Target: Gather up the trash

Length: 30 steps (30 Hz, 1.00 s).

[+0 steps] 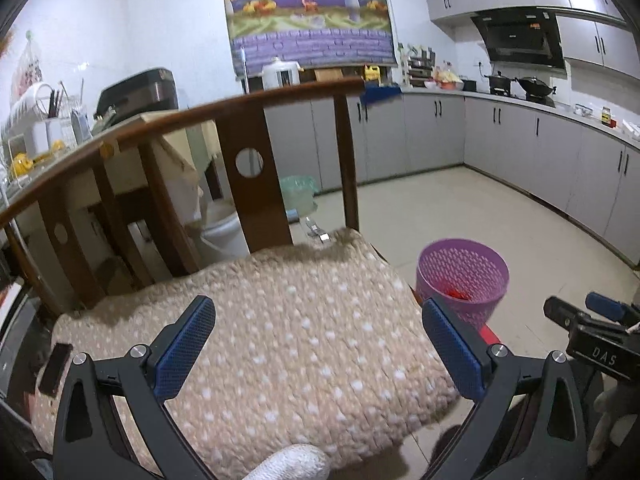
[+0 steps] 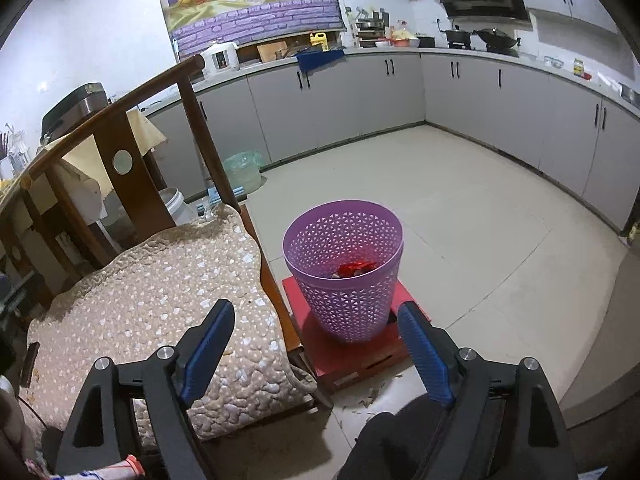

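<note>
A purple perforated waste basket (image 2: 344, 268) stands on a low red stand (image 2: 352, 354) on the floor, right of a wooden chair. Red wrapper trash (image 2: 356, 268) lies inside it. My right gripper (image 2: 316, 344) hangs open above the near side of the basket, nothing between its blue pads. In the left wrist view the basket (image 1: 464, 276) is at the right, with red trash (image 1: 456, 292) showing. My left gripper (image 1: 318, 340) is open and empty over the chair's spotted beige cushion (image 1: 280, 328). The right gripper's body (image 1: 592, 332) shows at the right edge.
The wooden chair back (image 1: 248, 152) rises behind the cushion. A small dark flat object (image 1: 56, 368) lies on the cushion's left edge. A white bucket (image 2: 174, 208) and a green-bagged bin (image 2: 242, 168) stand by grey kitchen cabinets (image 2: 500, 96). Small scraps (image 2: 372, 394) lie on the tiled floor.
</note>
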Each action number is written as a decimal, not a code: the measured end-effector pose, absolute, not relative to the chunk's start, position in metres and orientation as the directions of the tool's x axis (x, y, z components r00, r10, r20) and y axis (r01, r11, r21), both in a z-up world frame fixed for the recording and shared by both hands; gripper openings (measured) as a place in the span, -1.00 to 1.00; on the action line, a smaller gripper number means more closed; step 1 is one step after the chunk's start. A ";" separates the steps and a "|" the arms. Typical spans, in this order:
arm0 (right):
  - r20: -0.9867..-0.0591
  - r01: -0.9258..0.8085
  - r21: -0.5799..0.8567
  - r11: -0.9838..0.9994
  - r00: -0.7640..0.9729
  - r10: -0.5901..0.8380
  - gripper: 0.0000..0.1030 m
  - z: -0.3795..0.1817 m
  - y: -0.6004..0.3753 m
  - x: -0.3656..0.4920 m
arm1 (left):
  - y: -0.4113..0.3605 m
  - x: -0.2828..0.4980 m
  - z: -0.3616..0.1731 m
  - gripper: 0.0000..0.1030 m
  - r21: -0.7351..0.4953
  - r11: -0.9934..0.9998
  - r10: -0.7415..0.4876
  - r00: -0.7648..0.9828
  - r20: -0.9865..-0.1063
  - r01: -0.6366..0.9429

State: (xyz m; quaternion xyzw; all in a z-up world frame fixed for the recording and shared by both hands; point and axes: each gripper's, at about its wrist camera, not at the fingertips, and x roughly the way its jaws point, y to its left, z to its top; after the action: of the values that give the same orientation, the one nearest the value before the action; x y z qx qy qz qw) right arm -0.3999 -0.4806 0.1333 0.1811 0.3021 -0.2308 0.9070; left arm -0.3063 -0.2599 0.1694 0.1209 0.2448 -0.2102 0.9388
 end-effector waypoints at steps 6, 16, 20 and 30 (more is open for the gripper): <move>-0.644 0.530 0.159 0.833 0.695 -0.319 0.71 0.129 -0.470 -0.402 | -0.268 -0.311 0.152 0.99 0.109 0.859 -0.353 0.733 -0.582 0.501; -0.668 0.527 0.148 0.837 0.677 -0.308 0.71 0.117 -0.467 -0.400 | -0.277 -0.312 0.140 0.99 0.097 0.841 -0.361 0.684 -0.634 0.533; -0.673 0.531 0.152 0.834 0.673 -0.306 0.71 0.115 -0.469 -0.401 | -0.278 -0.313 0.139 0.99 0.089 0.836 -0.365 0.670 -0.646 0.541; -0.683 0.535 0.148 0.832 0.663 -0.306 0.71 0.111 -0.470 -0.398 | -0.277 -0.309 0.134 0.99 0.069 0.828 -0.373 0.640 -0.671 0.556</move>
State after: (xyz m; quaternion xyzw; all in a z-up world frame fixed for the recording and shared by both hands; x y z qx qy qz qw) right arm -0.3984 -0.4696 0.1107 0.1705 0.3364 -0.2348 0.8959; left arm -0.3092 -0.2775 0.1338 0.1359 0.3354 -0.2594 0.8954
